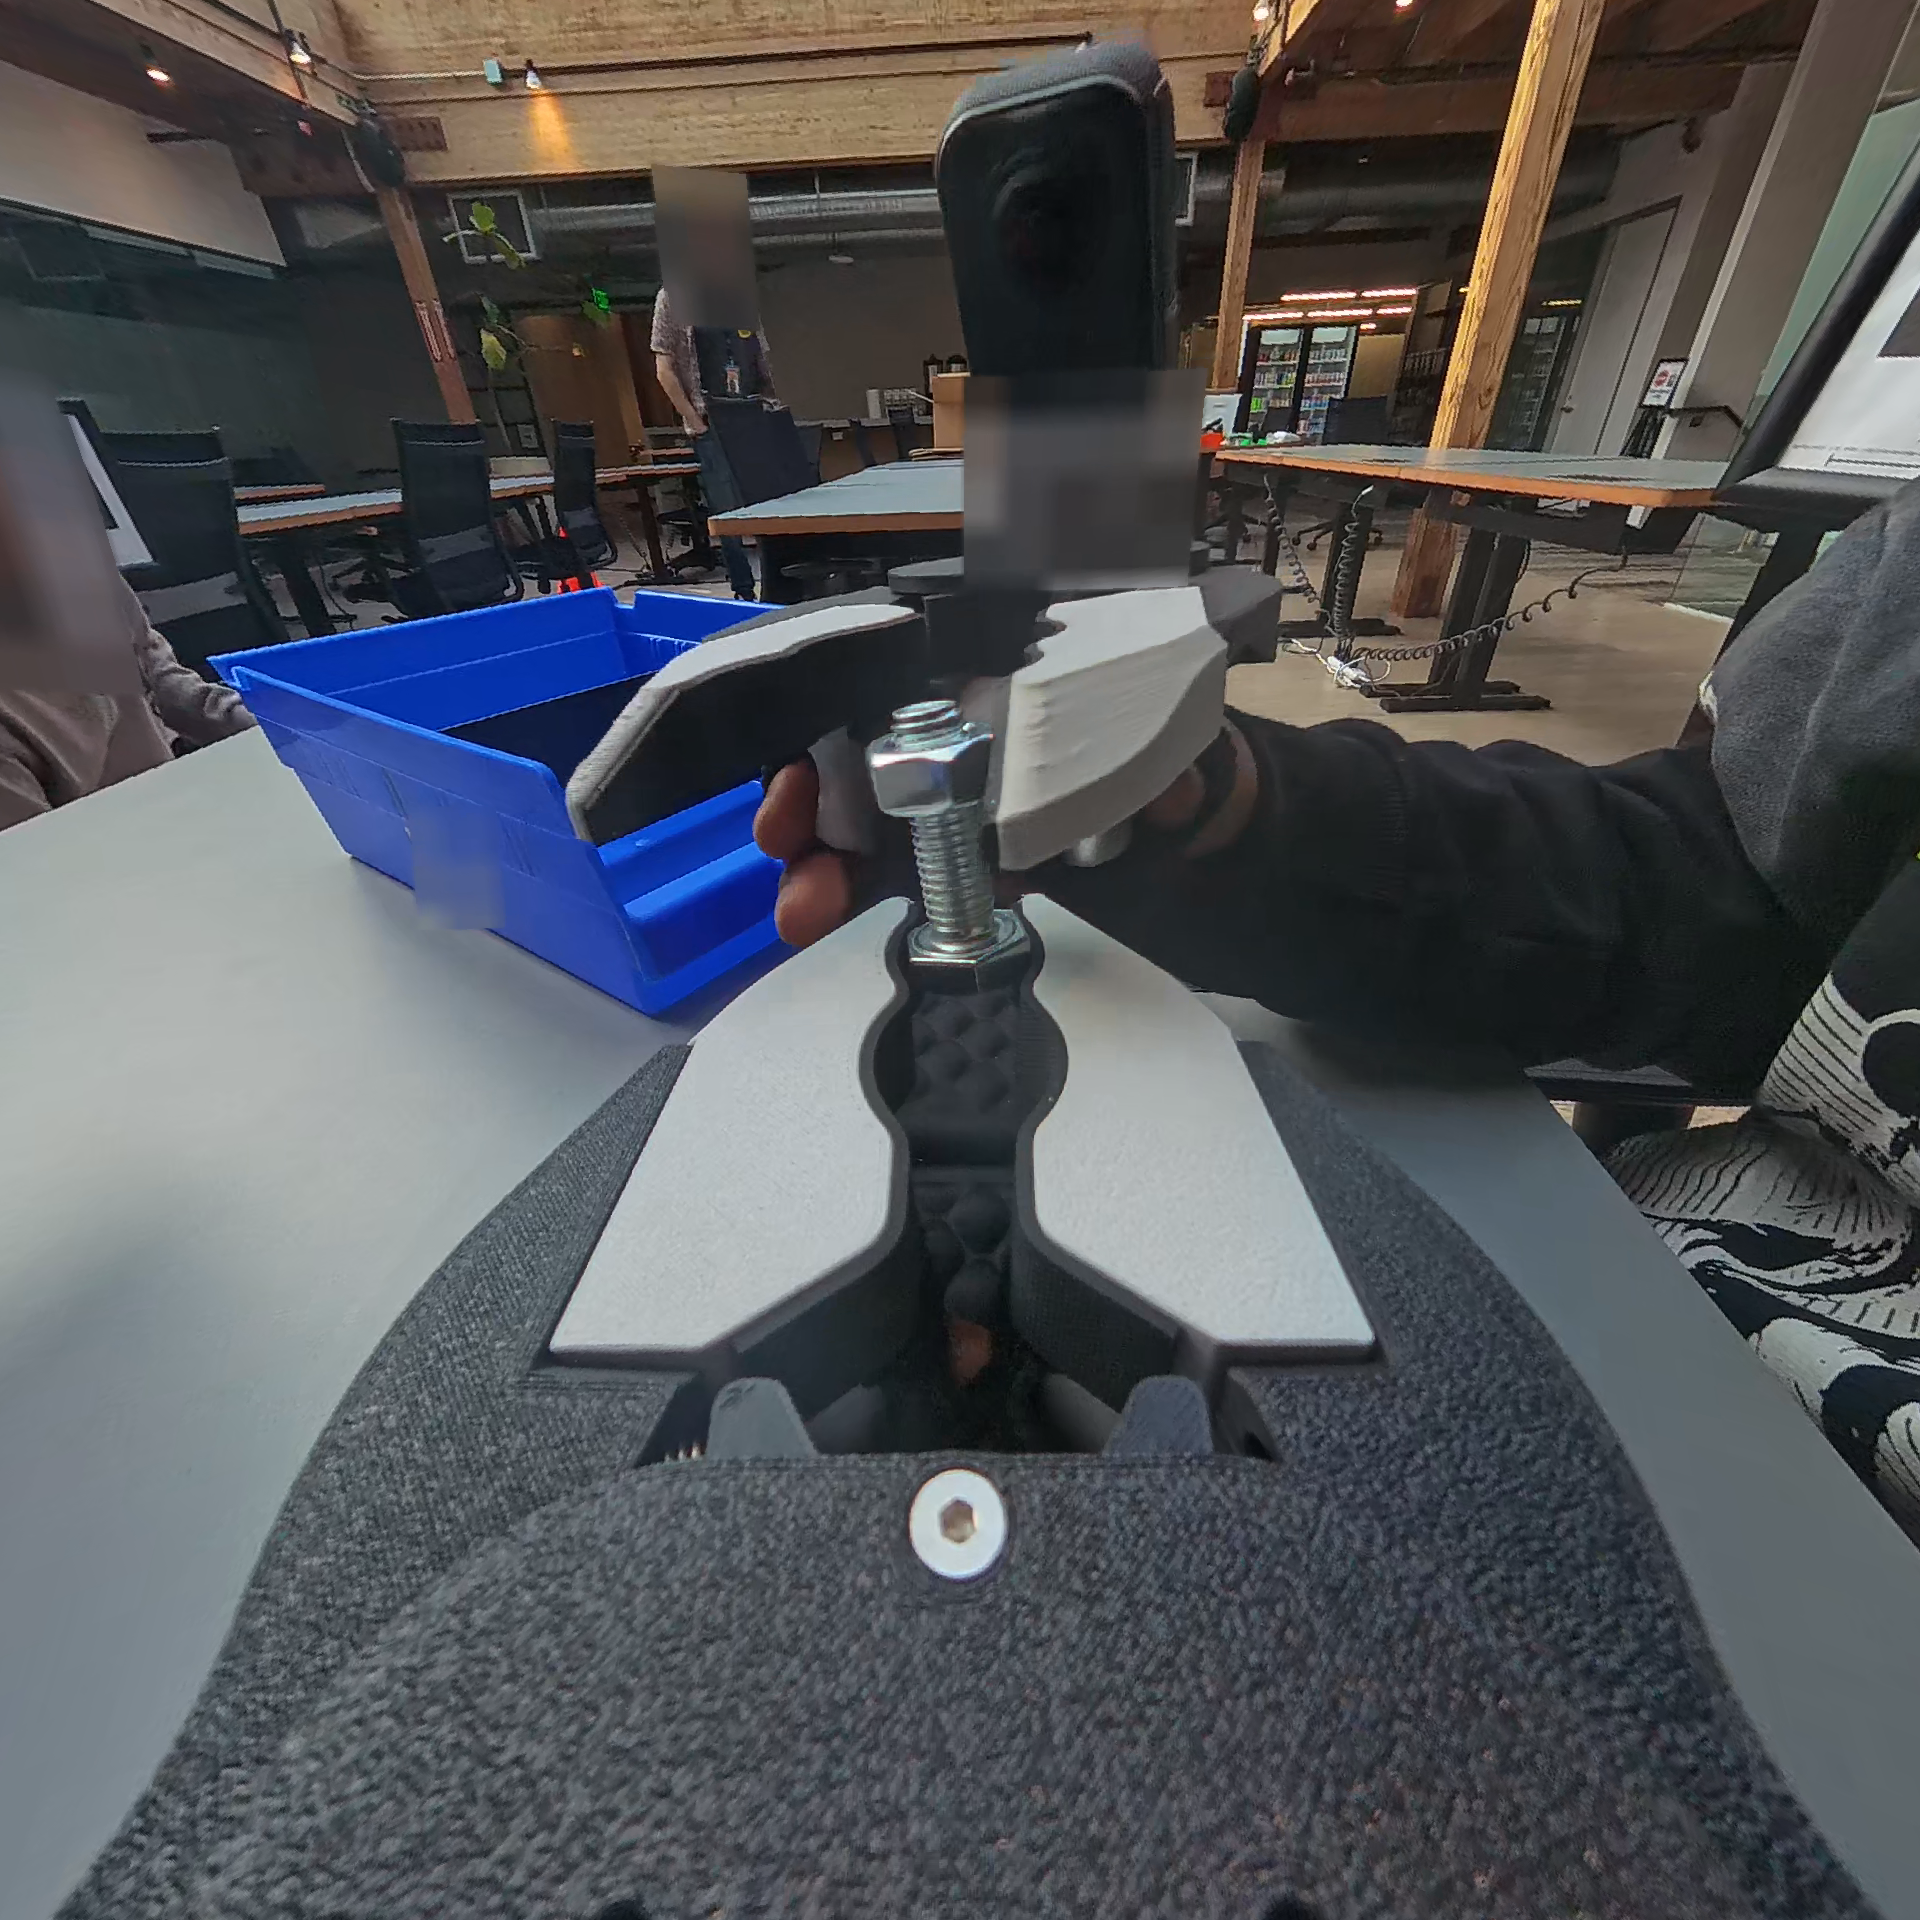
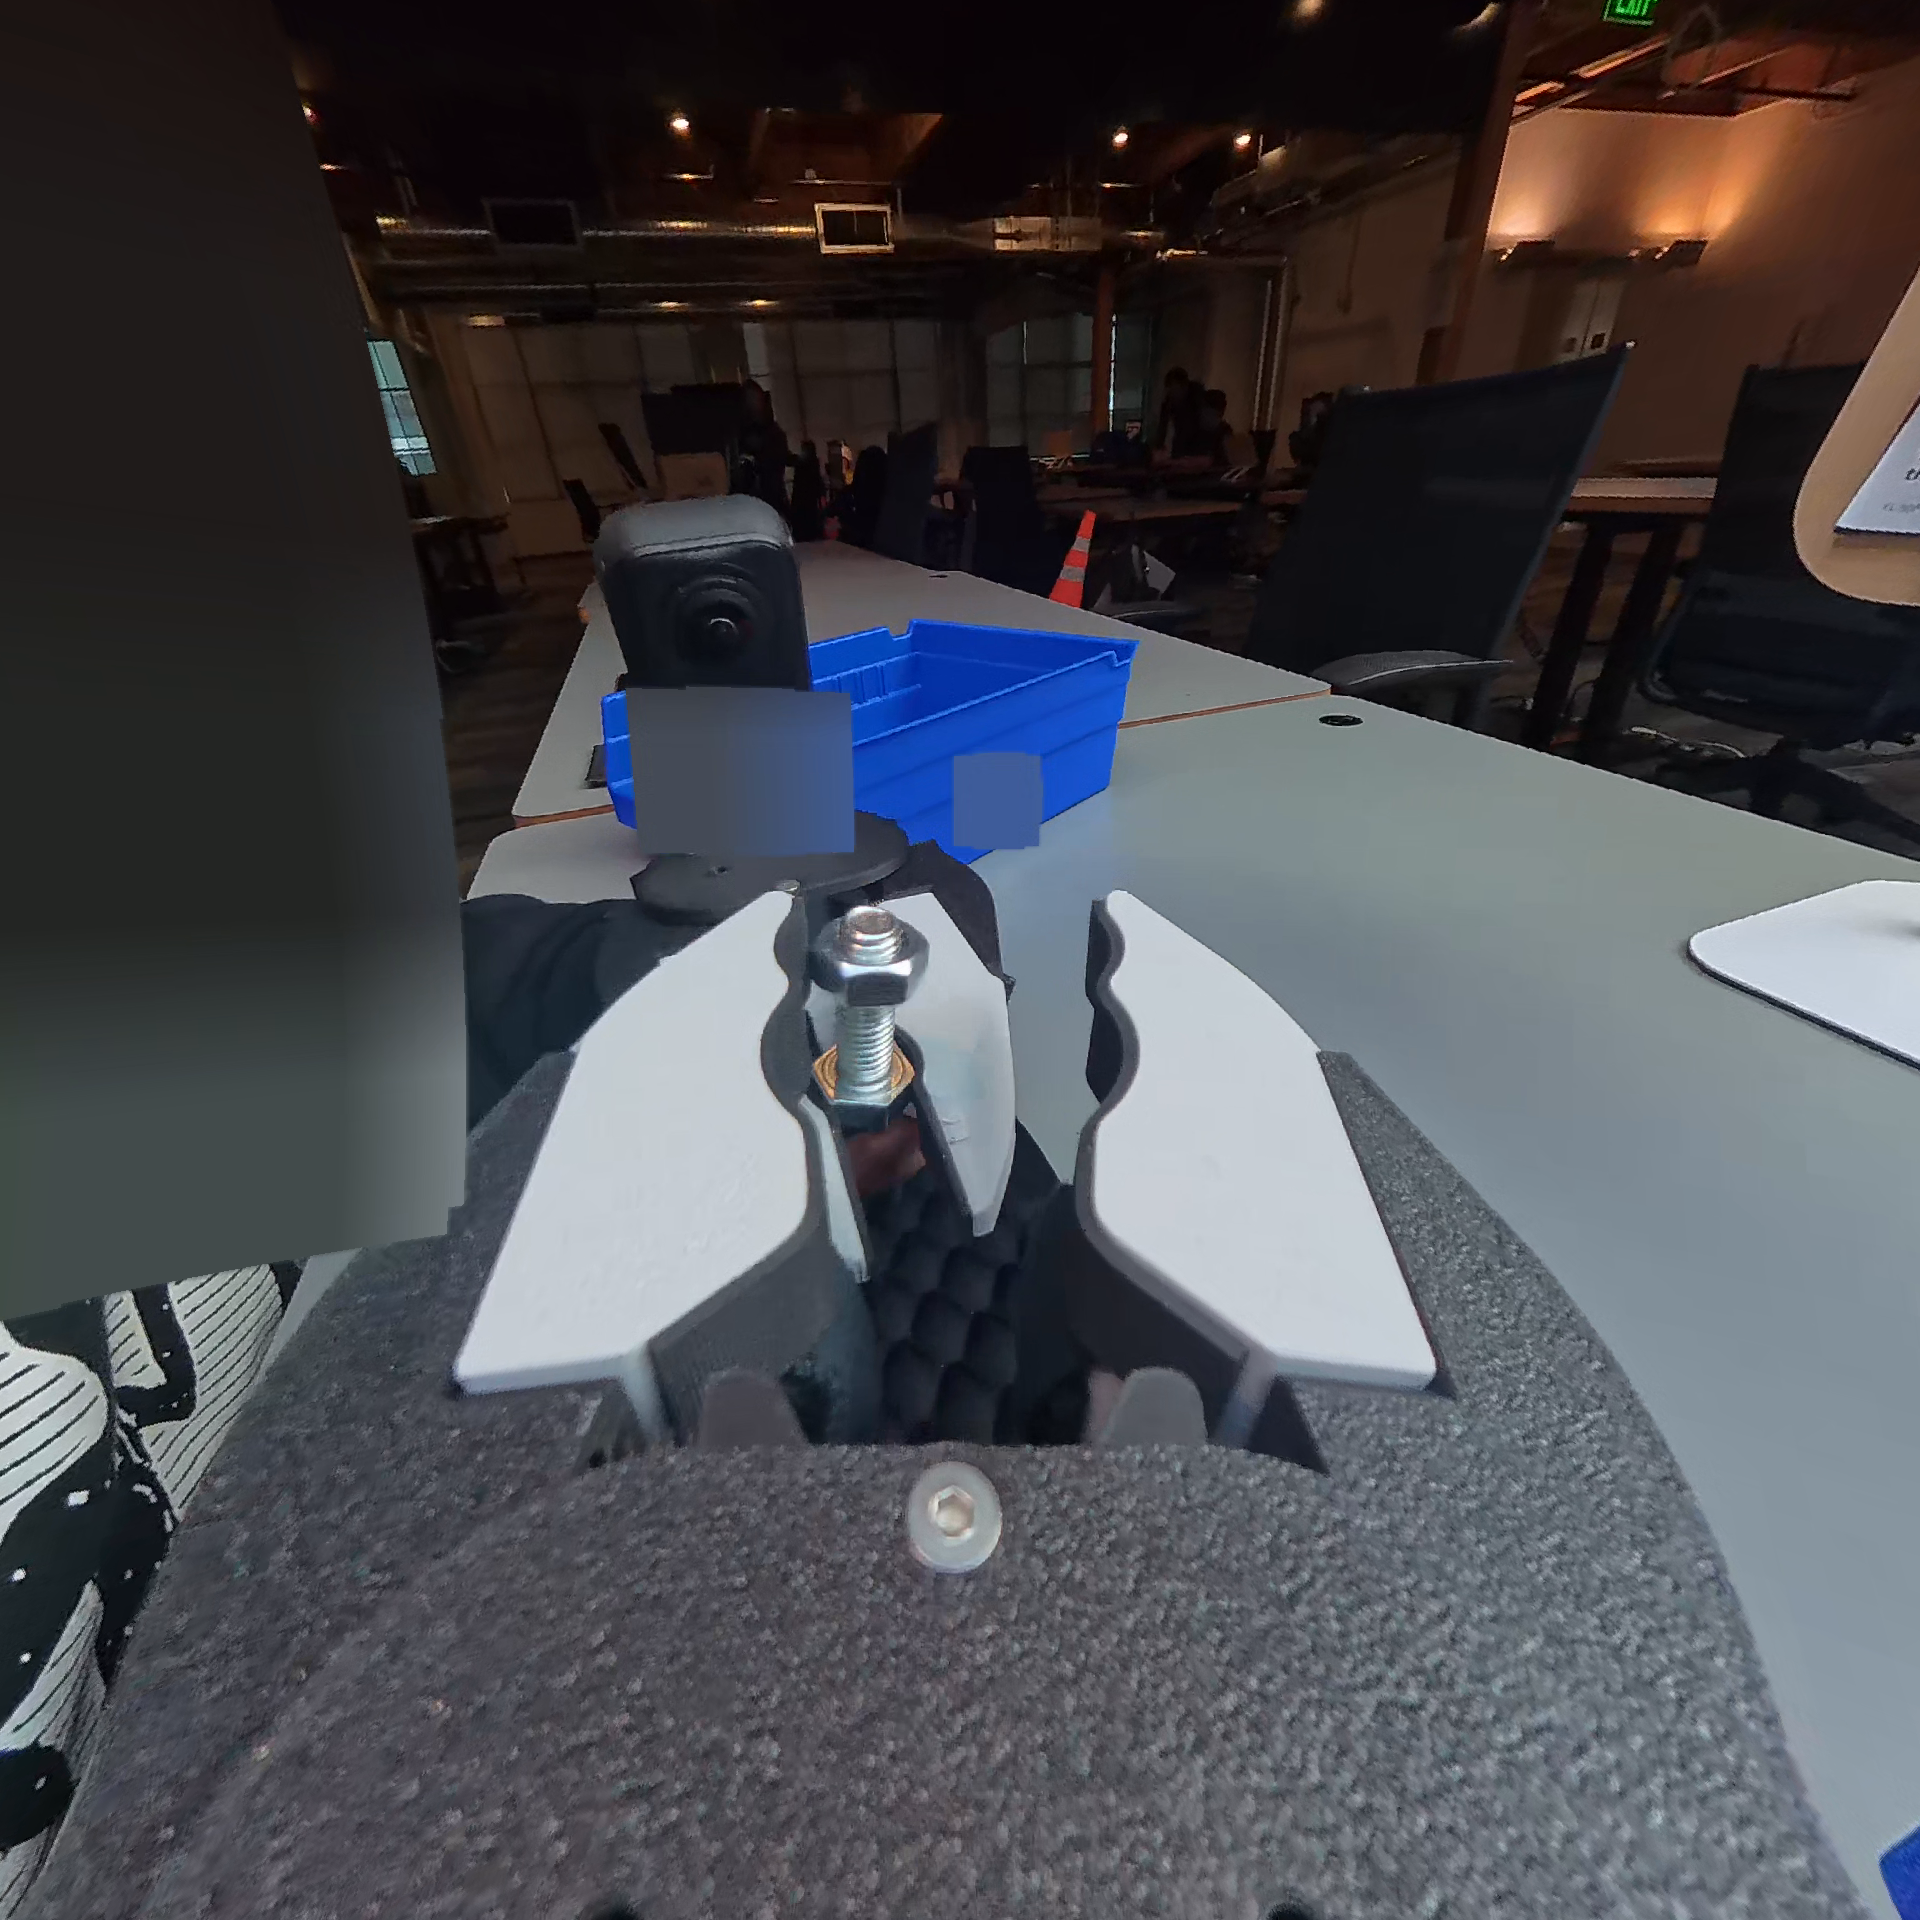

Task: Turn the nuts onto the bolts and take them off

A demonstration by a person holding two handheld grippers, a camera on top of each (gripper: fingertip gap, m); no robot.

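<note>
A silver bolt [image 1: 951, 873] stands upright with its hex head [image 1: 966, 951] clamped between the fingertips of my left gripper [image 1: 961, 935], which is shut on it above the grey table [image 1: 208, 1039]. A silver nut [image 1: 928, 771] sits near the top of the thread. In the right wrist view the nut [image 2: 871, 956] and bolt [image 2: 864, 1039] show between the spread fingers of my right gripper [image 2: 945, 920], nearer the left finger [image 2: 665, 1122]. The right gripper is open and not touching the nut. Its fingers [image 1: 1101, 748] flank the nut in the left wrist view.
An empty blue plastic bin [image 1: 457, 790] stands on the table just behind the grippers, also in the right wrist view [image 2: 997, 707]. A white pad [image 2: 1818, 956] lies at the table's right. A dark sleeve [image 1: 1455, 883] reaches in from the right. Chairs and desks stand beyond. My hands' fingertips stand some 6 cm from each other.
</note>
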